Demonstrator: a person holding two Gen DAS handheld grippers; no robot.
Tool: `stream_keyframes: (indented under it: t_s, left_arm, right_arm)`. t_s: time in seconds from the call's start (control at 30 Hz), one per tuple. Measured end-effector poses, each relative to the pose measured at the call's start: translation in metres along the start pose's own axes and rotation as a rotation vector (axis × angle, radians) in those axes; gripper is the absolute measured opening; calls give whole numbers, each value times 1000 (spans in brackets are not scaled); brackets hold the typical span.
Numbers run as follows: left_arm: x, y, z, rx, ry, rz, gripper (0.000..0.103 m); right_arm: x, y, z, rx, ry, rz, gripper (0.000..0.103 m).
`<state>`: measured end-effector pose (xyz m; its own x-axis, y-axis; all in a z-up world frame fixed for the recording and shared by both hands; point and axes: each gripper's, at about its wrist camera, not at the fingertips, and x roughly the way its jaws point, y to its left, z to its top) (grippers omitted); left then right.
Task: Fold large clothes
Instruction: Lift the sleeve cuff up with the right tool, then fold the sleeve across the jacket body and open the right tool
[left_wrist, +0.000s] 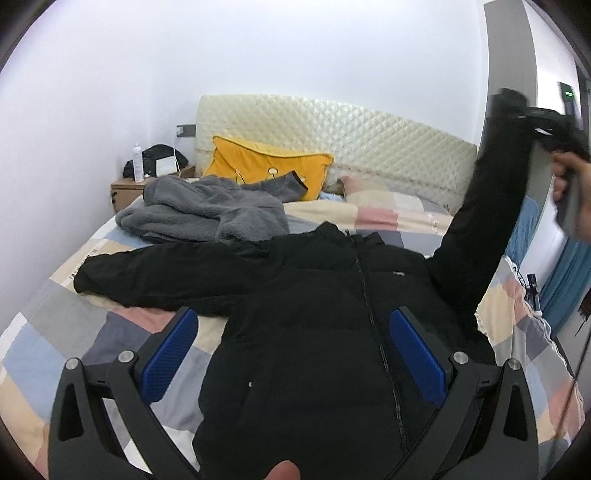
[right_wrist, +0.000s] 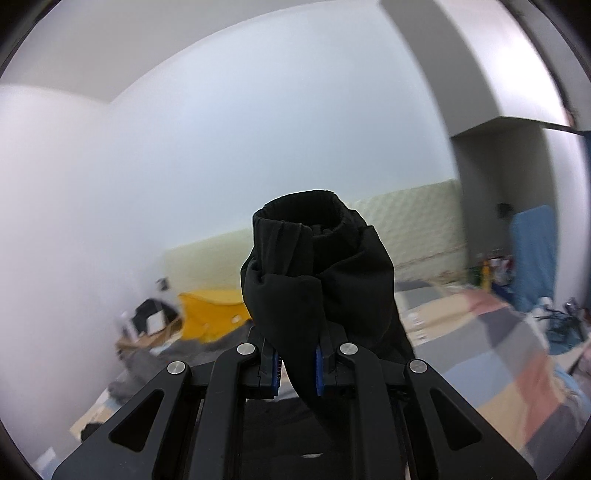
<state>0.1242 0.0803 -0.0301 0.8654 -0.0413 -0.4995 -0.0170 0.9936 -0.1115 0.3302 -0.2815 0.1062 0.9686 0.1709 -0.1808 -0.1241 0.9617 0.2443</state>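
black jacket (left_wrist: 314, 325): lies front up, zipped, across the patchwork bed (left_wrist: 66, 332), filling the centre and lower middle of the left wrist view; spread flat, likely so the sleeves can be folded in over the chest.
nightstand (left_wrist: 127, 190): upper left of the left wrist view, beside the bed; it carries a clear bottle (left_wrist: 137, 162), a dark bag and a white box. no other container shows, and what the bag or box hold cannot be told.
grey fleece (left_wrist: 207, 214): heaped left of centre, behind the jacket, probably waiting its turn.
left sleeve (left_wrist: 147, 275): rests flat on the bed, stretched toward the left edge.
left gripper (left_wrist: 293, 332): low centre, blue pads wide apart, hovering over the chest and holding nothing.
yellow pillow (left_wrist: 266, 166): leans against the quilted headboard.
right sleeve (left_wrist: 480, 210): raised toward the upper right, pulled taut, judged ready to swing inward.
right gripper (right_wrist: 298, 363): pads clamped on the sleeve just below the cuff (right_wrist: 306, 218).
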Motion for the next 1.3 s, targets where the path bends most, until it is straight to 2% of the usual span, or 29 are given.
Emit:
stream_keyframes:
  t_s: [0.13,0.37,0.5,0.67,0.87,0.97,1.03,1.17,1.3]
  left_arm:
    - [8,13,-7,-7,-40,11,103]
    - [42,38,-29,-4,13,31,103]
    - [50,53,-34,-29,19,49,103]
    - [67,67,-44,-74,65,25,103]
    - [79,71,-49,-79,97,32,103]
    - [87,74,-52,-92,119,24,103]
    - [92,76,-54,-104,133,18,103]
    - [100,79,-57,-112,155,18,103]
    - [101,79,-58,-115,160,29,103]
  right_arm:
    - [35,48,-46,-46,66,72,11]
    - [101,123,-161,-117,255,202,11]
    - [126,161,-223,-158,344,229,11]
    - [154,175,-295,-170,460,254,12]
    - [188,179,-360,-171,606,217,12]
    - [199,185,-384,-188,666,188,12]
    - [207,187,-392,-218,674,166,12]
    - [213,191,-391,-247,668,142,12]
    - [210,201,-388,-294,669,122,19]
